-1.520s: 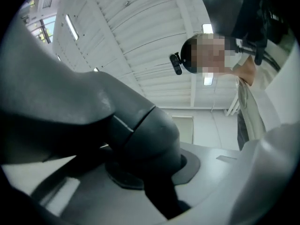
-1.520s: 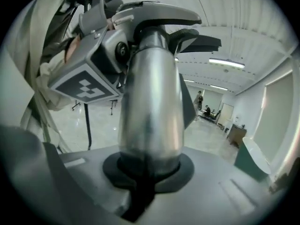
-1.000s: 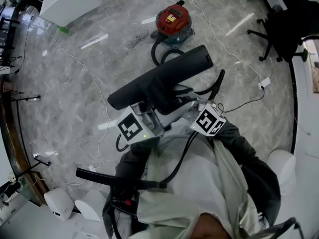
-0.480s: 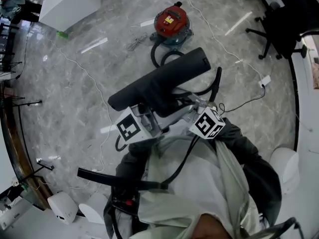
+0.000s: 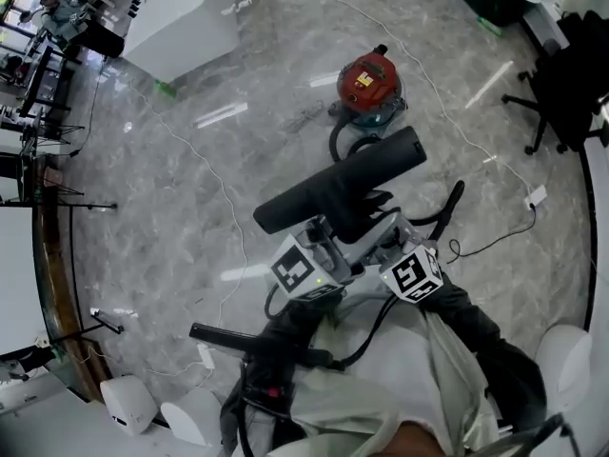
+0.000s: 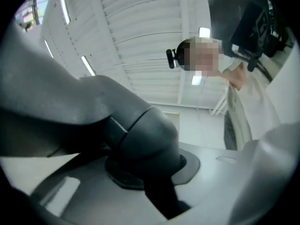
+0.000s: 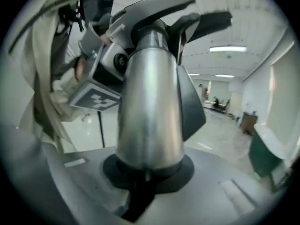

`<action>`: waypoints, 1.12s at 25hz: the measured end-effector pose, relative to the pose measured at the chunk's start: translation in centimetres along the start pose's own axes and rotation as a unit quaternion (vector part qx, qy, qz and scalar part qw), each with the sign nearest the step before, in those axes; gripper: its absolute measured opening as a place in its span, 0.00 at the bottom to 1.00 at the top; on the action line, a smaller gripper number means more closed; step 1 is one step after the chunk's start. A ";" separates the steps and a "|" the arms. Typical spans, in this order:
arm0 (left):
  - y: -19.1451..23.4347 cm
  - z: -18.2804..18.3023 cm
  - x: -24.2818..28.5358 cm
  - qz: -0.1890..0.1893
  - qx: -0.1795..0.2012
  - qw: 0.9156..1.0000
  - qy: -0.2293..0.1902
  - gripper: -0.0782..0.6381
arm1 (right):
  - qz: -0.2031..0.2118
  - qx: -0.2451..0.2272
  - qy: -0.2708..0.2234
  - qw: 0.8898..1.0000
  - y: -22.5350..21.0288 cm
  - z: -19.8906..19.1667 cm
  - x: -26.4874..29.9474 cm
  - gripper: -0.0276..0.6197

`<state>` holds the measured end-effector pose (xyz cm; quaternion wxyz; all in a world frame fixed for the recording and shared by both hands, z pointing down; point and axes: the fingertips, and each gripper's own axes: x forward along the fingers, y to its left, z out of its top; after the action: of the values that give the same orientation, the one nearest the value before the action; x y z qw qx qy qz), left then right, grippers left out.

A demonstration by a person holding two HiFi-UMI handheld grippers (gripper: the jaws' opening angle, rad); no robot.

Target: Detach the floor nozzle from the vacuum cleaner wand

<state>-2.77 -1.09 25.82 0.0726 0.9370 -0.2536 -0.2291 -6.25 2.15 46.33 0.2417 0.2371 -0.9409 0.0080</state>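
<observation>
The black floor nozzle is held up off the marble floor, lying crosswise in front of me. In the left gripper view its dark grey neck fills the space between the jaws. My left gripper is shut on that neck. The silver wand rises straight up between the jaws in the right gripper view, with the nozzle at its far end. My right gripper is shut on the wand, close beside the left one. The left gripper's marker cube shows just behind the wand.
A red canister vacuum stands on the floor beyond the nozzle, its black hose looping toward me. White cables cross the floor. An office chair is at the right, a white cabinet at the upper left, and white stools at the lower left.
The head view has swung, so the nozzle, both grippers and the red vacuum sit further right and lower in the picture. Both grippers keep their holds, still close together.
</observation>
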 end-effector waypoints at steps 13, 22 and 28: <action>-4.5 -1.3 -0.5 -0.149 0.002 0.989 0.017 0.22 | 0.176 -0.042 -0.033 0.983 2.7 -0.3 -2.0 0.11; -2.1 -1.8 1.1 -0.065 0.001 0.997 0.029 0.22 | 0.088 0.000 -0.029 0.996 0.6 -0.3 -1.1 0.10; 1.0 -1.2 2.4 0.061 0.014 0.998 0.013 0.22 | -0.050 -0.003 -0.014 0.999 -2.9 -0.4 -0.6 0.10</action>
<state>-0.86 -3.13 26.17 0.0765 0.9237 -0.3124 -0.2081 -4.30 -0.08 46.13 0.2297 0.2830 -0.9311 -0.0103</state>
